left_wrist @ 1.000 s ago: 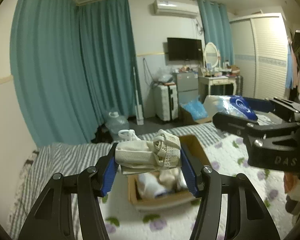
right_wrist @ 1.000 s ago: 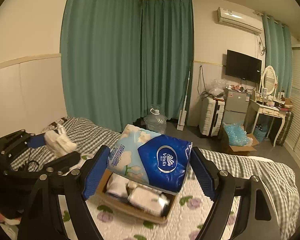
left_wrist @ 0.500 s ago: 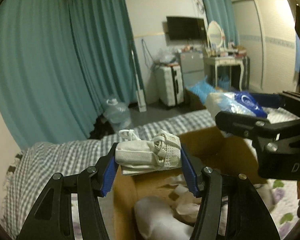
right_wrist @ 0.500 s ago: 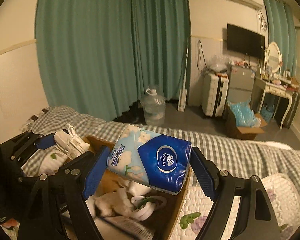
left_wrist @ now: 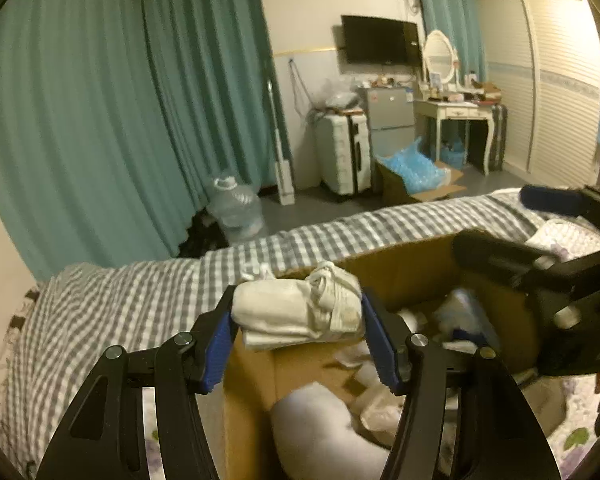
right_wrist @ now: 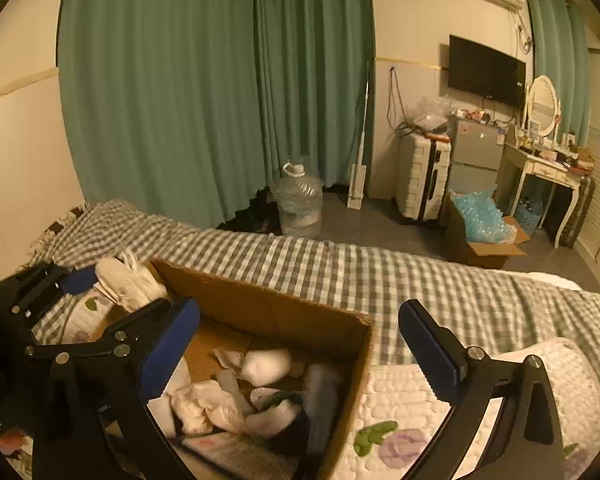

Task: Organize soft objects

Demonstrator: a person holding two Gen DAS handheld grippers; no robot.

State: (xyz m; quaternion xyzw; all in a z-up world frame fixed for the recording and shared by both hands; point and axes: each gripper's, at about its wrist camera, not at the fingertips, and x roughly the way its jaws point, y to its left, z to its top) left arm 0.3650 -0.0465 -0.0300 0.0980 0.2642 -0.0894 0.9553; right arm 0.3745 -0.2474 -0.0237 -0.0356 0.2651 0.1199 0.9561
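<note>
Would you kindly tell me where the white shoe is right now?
The white shoe sits clamped in the left tool, at the left-hand edge of the cardboard box on the bed; the right wrist view shows it far left.

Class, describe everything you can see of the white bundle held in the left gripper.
The white bundle looks like folded off-white fabric with a mesh-textured part and looped cords at its right end. It lies roughly level, clamped between the blue pads of the left gripper, which press on both ends. It hangs above the near left corner of the open cardboard box on the bed, touching nothing else visible. The right wrist view shows it at that box corner.
</note>
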